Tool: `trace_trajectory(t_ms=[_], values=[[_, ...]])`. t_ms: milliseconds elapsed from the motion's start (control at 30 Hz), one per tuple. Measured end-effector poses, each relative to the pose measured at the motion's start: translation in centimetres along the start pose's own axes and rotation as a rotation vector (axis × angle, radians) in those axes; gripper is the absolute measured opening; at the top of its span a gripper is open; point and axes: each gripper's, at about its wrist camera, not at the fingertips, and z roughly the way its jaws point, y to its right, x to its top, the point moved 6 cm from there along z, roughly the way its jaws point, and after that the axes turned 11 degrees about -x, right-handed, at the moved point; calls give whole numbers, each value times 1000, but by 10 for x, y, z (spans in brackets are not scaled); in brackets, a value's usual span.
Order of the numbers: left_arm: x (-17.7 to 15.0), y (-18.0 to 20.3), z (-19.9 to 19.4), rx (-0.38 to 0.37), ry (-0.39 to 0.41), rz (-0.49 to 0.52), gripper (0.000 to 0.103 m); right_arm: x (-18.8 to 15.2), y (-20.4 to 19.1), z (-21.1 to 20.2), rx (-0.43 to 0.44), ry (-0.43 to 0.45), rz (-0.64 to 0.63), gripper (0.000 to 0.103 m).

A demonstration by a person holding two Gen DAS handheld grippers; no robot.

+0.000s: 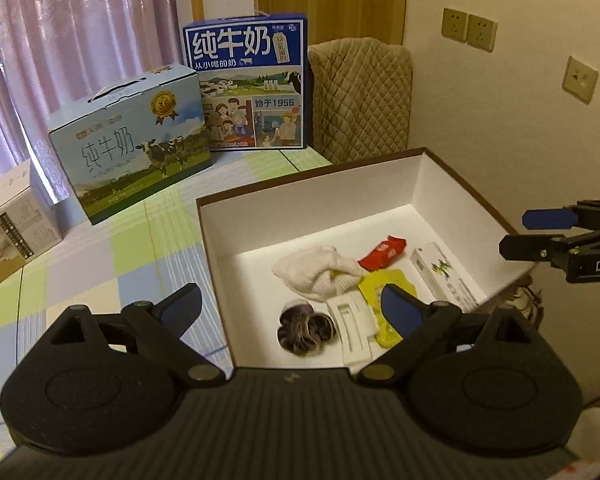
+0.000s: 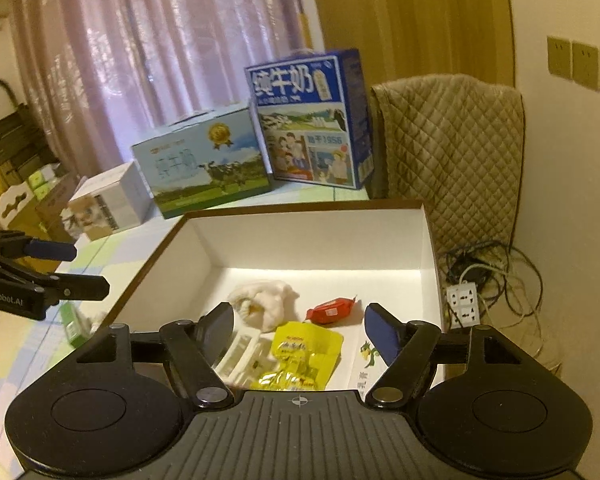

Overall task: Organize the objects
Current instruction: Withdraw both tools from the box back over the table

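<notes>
- My left gripper [image 1: 292, 308] and my right gripper [image 2: 300, 330] both hang over the near edge of the box [image 1: 312, 188], jaws spread wide, nothing held.
- The yellow pouch [image 2: 300, 356] lies inside the box, directly ahead of and below the right gripper, long axis running away from me.
- I judge the right the nearer.

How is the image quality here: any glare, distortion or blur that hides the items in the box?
Left wrist view: dim warm light, fisheye bending of the box rim, dark vignette corners; the red packet and white cloth stay legible. Right wrist view: a bright glare band on the box floor at its far wall, soft blur on the yellow pouch.
</notes>
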Motion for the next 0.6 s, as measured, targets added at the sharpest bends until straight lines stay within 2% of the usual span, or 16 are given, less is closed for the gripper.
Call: trace_trajectory(t_ms=[267, 600], values=[[-31, 2, -45, 7, -21, -10, 95, -15, -23, -44, 36, 14, -10, 71], [-73, 2, -87, 18, -18, -25, 95, -34, -59, -61, 99, -9, 42, 73]])
